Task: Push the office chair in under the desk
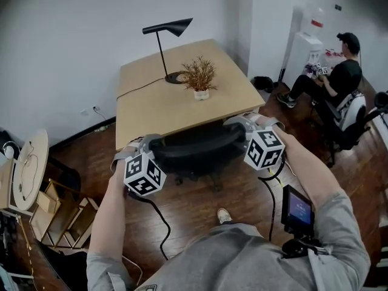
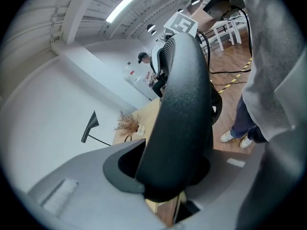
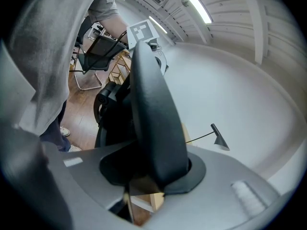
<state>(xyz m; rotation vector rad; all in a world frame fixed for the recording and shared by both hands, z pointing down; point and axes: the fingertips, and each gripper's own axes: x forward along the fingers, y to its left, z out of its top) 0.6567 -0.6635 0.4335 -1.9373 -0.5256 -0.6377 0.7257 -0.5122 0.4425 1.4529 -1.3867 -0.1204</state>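
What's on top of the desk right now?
A black desk lamp, its cord and a potted dried plant sit on the desk. The chair backrest hides the near edge.

A: What are those grippers holding?
B: The office chair (image 1: 197, 145). The left gripper (image 1: 143, 147) is clamped on one end of its backrest top, the right gripper (image 1: 242, 126) on the other.
A: And ahead of the grippers?
B: The wooden desk (image 1: 151, 108), just beyond them. A black desk lamp (image 1: 171, 28) and a potted dried plant (image 1: 199, 76) stand farther back.

White walls (image 1: 66, 47), dark wood floor (image 1: 200, 208), corner water dispenser (image 1: 305, 44).
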